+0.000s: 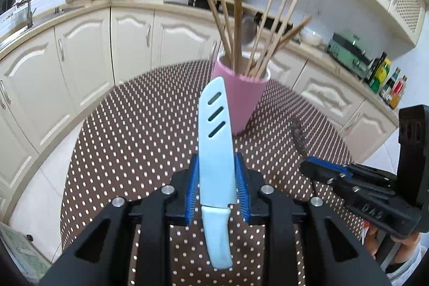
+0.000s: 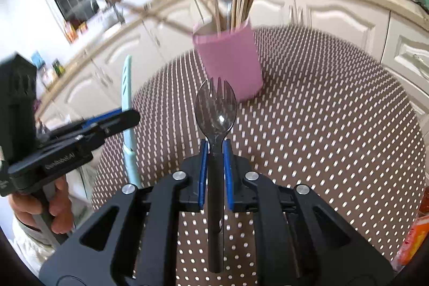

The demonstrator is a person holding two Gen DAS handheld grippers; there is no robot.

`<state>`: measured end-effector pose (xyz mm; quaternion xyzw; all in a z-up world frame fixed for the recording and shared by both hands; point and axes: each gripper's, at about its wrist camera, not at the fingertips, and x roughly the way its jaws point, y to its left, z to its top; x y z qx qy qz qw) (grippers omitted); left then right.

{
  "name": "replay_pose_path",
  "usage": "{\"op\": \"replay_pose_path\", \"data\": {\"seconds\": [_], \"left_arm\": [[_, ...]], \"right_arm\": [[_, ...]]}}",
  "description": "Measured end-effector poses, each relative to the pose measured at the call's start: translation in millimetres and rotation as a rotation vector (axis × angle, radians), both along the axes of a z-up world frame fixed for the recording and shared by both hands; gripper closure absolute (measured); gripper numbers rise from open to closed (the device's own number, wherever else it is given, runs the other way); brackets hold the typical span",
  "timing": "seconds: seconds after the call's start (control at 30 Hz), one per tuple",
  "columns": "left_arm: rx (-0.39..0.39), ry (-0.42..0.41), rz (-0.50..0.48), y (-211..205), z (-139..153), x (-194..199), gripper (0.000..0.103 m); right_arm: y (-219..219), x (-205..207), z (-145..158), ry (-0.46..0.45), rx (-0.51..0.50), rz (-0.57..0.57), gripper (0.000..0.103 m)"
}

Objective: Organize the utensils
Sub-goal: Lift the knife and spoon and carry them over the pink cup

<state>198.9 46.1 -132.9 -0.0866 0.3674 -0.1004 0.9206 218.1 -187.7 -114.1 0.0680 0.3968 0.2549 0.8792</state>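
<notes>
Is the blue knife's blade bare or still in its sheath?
Sheathed. In the left wrist view the knife wears a light blue slotted cover over the whole blade, and the left gripper clamps that cover just above the handle.

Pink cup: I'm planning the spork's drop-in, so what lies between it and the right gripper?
Only bare dotted tablecloth between the right gripper's spork and the pink cup, in the right wrist view.

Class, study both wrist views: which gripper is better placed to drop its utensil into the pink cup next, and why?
Probably the right gripper. Its black spork points straight at the pink cup, which looms close. The left gripper holds a sheathed blue knife, with its cup seeming farther off.
</notes>
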Motion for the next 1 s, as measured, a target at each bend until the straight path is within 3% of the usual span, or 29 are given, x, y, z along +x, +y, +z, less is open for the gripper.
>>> {"op": "replay_pose_path", "data": {"seconds": [0.33, 0.73, 1.0], "left_arm": [[-0.050, -0.140, -0.035, -3, 34, -12, 0.077], [0.001, -0.291, -0.053, -40, 97, -1, 0.077], [0.045, -0.347, -0.025, -59, 125, 33, 0.077]], "right_arm": [[-27, -4, 34, -0.203, 0.151, -0.069, 0.091], [-40, 22, 53, -0.328, 0.269, -0.193, 0.091], [-35, 47, 69, -0.431, 0.302, -0.193, 0.091]]}}
